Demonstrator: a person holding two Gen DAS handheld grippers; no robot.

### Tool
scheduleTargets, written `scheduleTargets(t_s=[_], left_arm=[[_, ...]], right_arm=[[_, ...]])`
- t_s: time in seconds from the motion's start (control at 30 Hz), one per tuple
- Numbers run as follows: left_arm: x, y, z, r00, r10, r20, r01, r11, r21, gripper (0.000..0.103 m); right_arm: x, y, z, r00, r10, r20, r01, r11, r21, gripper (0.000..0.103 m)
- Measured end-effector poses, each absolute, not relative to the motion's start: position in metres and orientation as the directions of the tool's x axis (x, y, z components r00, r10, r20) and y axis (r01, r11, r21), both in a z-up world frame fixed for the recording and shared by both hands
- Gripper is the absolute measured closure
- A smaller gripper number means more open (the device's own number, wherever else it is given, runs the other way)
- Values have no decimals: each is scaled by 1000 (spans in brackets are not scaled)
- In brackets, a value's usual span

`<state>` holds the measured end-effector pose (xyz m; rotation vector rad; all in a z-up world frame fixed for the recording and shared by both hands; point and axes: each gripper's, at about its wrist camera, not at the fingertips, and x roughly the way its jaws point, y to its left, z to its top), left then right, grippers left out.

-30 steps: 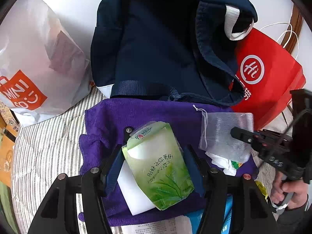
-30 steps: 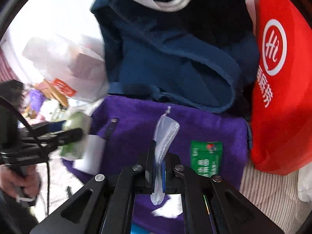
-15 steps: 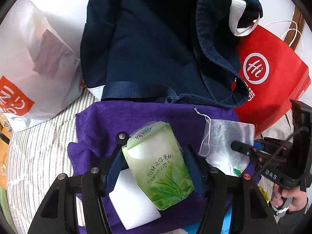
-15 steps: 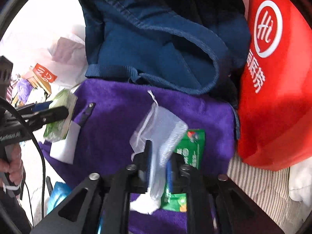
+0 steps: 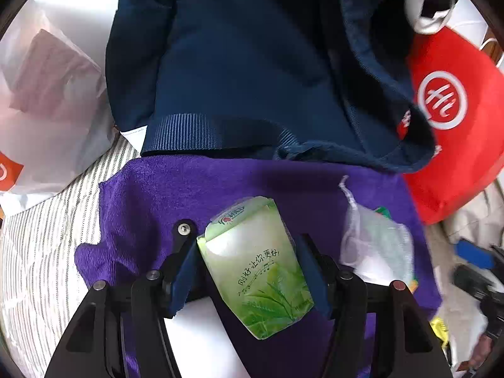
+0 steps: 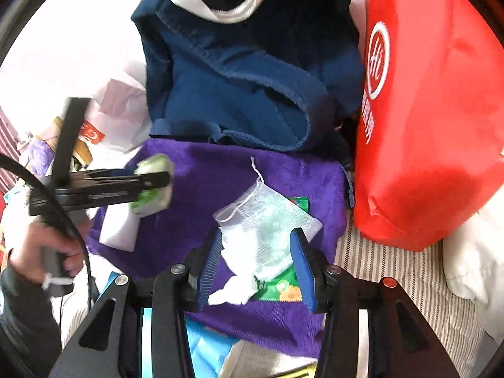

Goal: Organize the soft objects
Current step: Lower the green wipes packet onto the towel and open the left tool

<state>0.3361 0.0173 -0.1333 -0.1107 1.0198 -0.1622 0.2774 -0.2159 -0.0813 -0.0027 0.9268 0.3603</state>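
Observation:
My left gripper (image 5: 249,267) is shut on a green tissue pack (image 5: 256,264) and holds it above a purple towel (image 5: 195,189). The same gripper and pack (image 6: 151,186) show at the left of the right wrist view. My right gripper (image 6: 256,264) is open. A white mesh pouch (image 6: 267,217) lies flat on the purple towel (image 6: 204,170) between and beyond its fingers, over a green packet (image 6: 280,286) and a crumpled white tissue (image 6: 233,289). The pouch (image 5: 375,239) also shows at the right of the left wrist view.
A dark blue garment (image 5: 245,63) lies behind the towel. A red bag (image 6: 425,110) stands at the right, a white plastic bag (image 5: 47,110) at the left. A white card (image 6: 118,230) lies on the towel's left. The striped bedding (image 5: 41,236) lies underneath.
My right gripper has opened and let go of the mesh pouch, which now lies on the towel. My left gripper has moved forward with the tissue pack still held.

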Motion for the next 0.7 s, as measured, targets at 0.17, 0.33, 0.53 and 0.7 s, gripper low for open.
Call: scheduleTargets(t_s=[0.17, 0.33, 0.53, 0.7], left_arm=[[342, 15, -146, 492, -161, -856, 63, 987, -149, 43], [347, 11, -155, 469, -145, -871, 50, 989, -137, 41], [355, 4, -158, 447, -146, -882, 45, 989, -140, 32], [349, -2, -148, 461, -130, -878, 38, 991, -128, 29]], right_arm=[[259, -224, -69, 567, 318, -760, -307, 938, 164, 58], [243, -234, -61, 581, 321, -748, -290, 940, 178, 58], [226, -254, -62, 585, 305, -752, -248, 949, 193, 57], [212, -272, -64, 585, 286, -759, -208, 957, 200, 57]])
